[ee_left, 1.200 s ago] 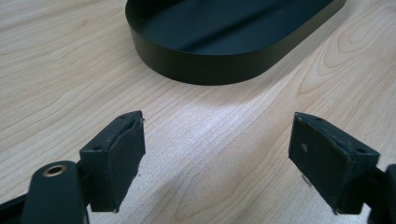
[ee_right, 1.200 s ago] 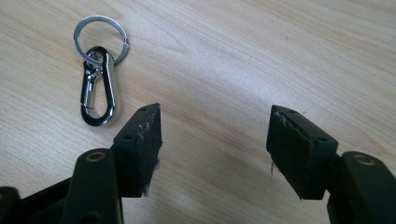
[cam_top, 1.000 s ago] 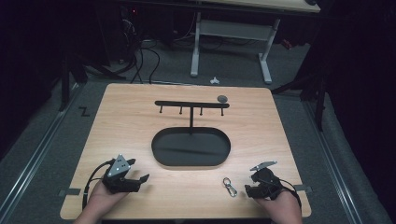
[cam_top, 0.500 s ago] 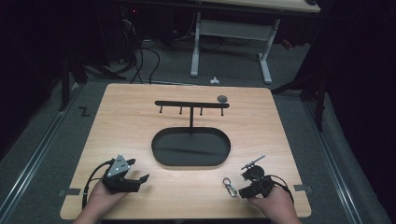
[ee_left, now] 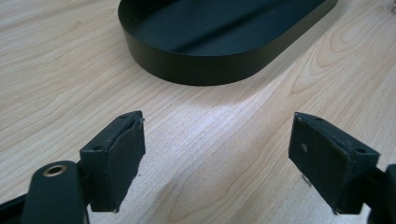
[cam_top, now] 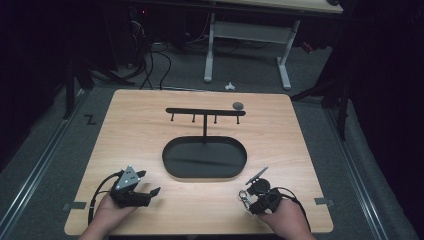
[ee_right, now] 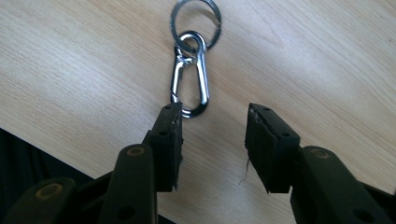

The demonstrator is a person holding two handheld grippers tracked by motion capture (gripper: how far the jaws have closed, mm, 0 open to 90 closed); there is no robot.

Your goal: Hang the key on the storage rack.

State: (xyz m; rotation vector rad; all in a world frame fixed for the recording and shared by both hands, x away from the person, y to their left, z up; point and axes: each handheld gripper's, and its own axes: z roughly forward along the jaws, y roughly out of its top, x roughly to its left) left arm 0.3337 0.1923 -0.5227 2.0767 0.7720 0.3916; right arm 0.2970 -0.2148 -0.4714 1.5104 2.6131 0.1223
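A silver carabiner clip with a key ring [ee_right: 191, 81] lies flat on the wooden table [cam_top: 150, 150] near its front right; in the high view the clip [cam_top: 244, 197] is small. My right gripper [ee_right: 212, 123] stands open just short of the clip, its left jaw touching the clip's near end. It sits low at the table's front right [cam_top: 256, 200]. My left gripper [ee_left: 217, 140] is open over bare wood, facing the black oval tray [ee_left: 224, 42]. In the high view the left gripper [cam_top: 145, 187] rests at the front left.
The black oval tray [cam_top: 172, 167] lies mid-table with a black hook rack [cam_top: 205, 112] standing at its far rim. A small grey round object [cam_top: 238, 105] sits beside the rack's right end. Table edges run close behind both hands.
My right gripper has moved left and turned toward the clip, closing the gap until its jaws reach the clip's end. The left gripper has stayed put.
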